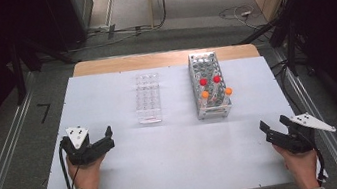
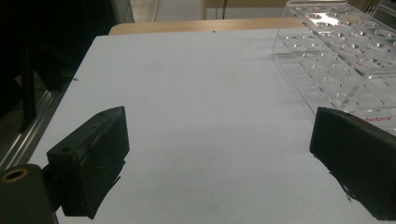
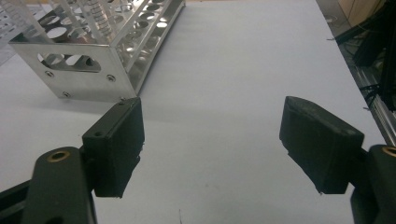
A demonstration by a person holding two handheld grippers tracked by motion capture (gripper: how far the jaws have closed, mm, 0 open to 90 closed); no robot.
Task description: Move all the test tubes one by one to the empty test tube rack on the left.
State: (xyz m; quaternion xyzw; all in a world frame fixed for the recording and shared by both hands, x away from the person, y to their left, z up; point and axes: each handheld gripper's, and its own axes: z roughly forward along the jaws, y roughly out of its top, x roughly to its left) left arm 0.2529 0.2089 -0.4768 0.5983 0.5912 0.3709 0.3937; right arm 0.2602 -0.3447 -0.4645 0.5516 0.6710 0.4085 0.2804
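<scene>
Left black two-jaw hand-held gripper (image 1: 96, 141): jaws wide apart, empty, held low. Right black two-jaw hand-held gripper (image 1: 275, 126): jaws wide apart, empty, held low.

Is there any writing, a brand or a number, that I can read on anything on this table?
Clear plastic rack: small red print on its near bottom edge, partly behind a jaw of the left tool; too blurred to read with certainty.
Metal rack: no writing that I can see.
White table: no writing.
</scene>
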